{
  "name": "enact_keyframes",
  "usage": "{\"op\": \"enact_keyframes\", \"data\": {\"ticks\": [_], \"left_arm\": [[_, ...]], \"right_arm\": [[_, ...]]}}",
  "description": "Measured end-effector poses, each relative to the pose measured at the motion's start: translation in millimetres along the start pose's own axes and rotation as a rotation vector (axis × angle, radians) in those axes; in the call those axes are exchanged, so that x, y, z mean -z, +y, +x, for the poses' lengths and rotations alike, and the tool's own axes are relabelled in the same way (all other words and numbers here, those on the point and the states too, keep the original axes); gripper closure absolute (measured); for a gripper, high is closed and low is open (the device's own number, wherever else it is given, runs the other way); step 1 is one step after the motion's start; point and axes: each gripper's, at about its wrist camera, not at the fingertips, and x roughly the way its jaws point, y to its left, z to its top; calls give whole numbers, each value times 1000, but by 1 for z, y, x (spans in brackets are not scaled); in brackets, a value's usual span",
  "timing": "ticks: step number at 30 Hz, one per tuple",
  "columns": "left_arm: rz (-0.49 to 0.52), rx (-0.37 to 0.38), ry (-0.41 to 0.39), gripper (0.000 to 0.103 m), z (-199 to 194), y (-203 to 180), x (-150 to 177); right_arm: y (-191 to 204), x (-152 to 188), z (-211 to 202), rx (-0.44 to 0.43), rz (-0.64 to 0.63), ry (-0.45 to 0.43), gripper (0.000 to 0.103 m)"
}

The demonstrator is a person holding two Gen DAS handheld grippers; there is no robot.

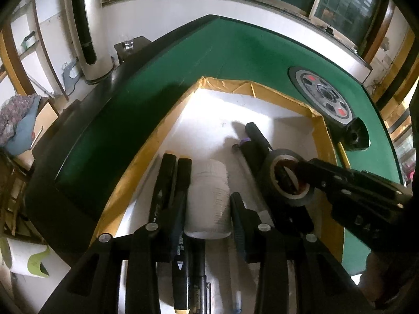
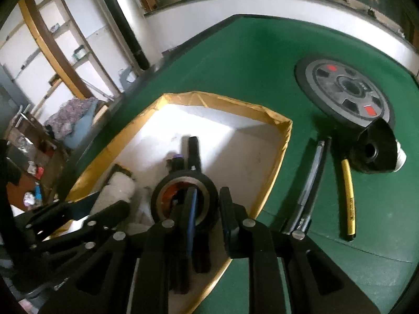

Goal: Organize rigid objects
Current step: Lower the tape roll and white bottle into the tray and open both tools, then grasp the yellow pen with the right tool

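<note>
Both claws reach down into the white box (image 1: 262, 110), whose rim is bound in yellow tape, set on the green table (image 1: 222, 52). The left gripper (image 1: 209, 198) straddles a white ribbed-cap bottle (image 1: 208, 196) lying directly between its fingers; whether the pads press on it or merely flank it cannot be told from the left wrist view, so its jaws read as half-wide around the bottle. Just left of its left finger lie two black markers (image 1: 180, 261), side by side along the box wall. The right gripper (image 2: 207, 204) has one finger threaded through the core of a black tape roll (image 2: 184, 198) and the other outside the rim, jaws narrow with the roll's wall between them; firm contact is not clear, and the hold would suit lowering the roll flat among the contents. Beyond its fingertips a black pen-like tool (image 2: 193, 154) lies on the box floor. Grouping in one box presumably serves the tidying task. Outside, right of the right claw, wait one dark slim pen (image 2: 311, 183), one yellow pencil-like stick (image 2: 349, 198) and one black wedge-shaped object (image 2: 374, 151), near one round dial (image 2: 345, 91) in the table.
</note>
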Motion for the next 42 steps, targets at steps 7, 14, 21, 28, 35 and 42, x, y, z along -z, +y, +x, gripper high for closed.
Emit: {"op": "enact_keyframes", "data": {"ticks": [7,14,21,28,35,42], "left_arm": [[38,26,-134,26,-44,-16,13],[146,158,-158,26,-72,-67,24],[205,195,-128,26,-73,-99,29],[217,182,-112,26,-73,-106,31],[242,192,-97,26,-68,-119,22],[335,244,-64,26,-44,-168,-15]], "right_arm": [[-36,24,-66,-101,91,-167,67],[-120,41,-83,-60,217,-157,67],[-166,28,-47,-8,259,-60,69],[-144,8,-10,80,155,0,81],[-142,36,-25,69,150,0,92],[-163,94,-65,-7,176,-3,92]]}}
